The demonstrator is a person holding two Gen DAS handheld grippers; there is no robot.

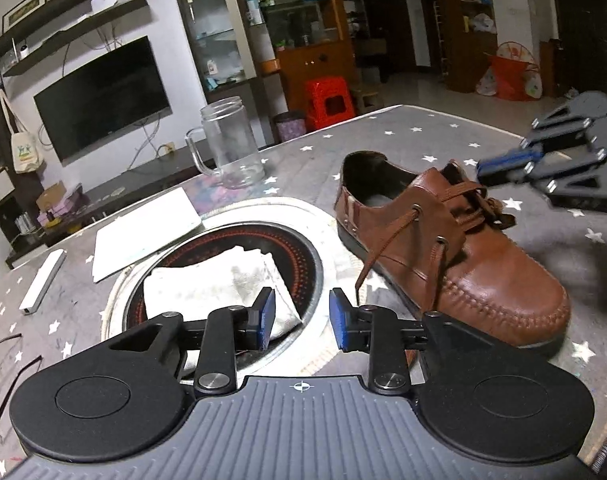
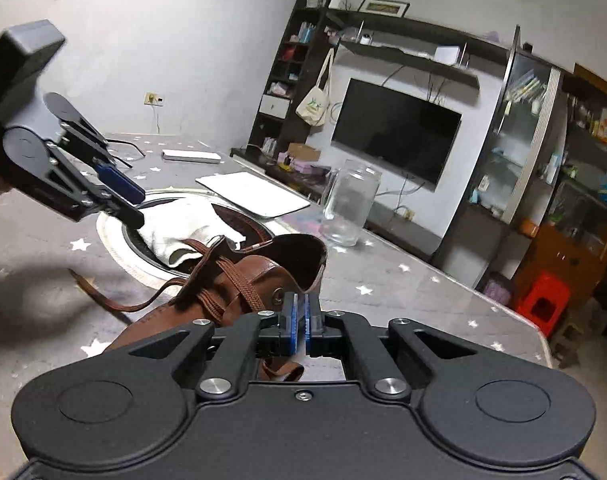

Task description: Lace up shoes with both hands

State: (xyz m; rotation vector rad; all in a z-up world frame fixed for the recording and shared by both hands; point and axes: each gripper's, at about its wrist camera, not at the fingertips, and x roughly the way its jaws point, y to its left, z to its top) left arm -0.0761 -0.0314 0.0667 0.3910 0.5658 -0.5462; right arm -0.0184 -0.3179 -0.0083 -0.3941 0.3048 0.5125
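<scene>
The brown shoe [image 1: 455,256] sits right of centre in the left wrist view, on the starred tablecloth [image 1: 383,136]. The lace [image 1: 387,246] runs through the eyelets, one end trailing loose toward the lower centre. The left gripper [image 1: 301,318] hovers with fingers apart, probably placed to catch that end. The right gripper [image 2: 299,312], bottom centre of its view, has its pads nearly together; whether it pinches lace cannot be told.

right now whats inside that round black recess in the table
A folded white cloth lies inside the round recess, over red dotted rings on its black floor. What is beneath the cloth is covered, and the left gripper hides the near rim.
</scene>
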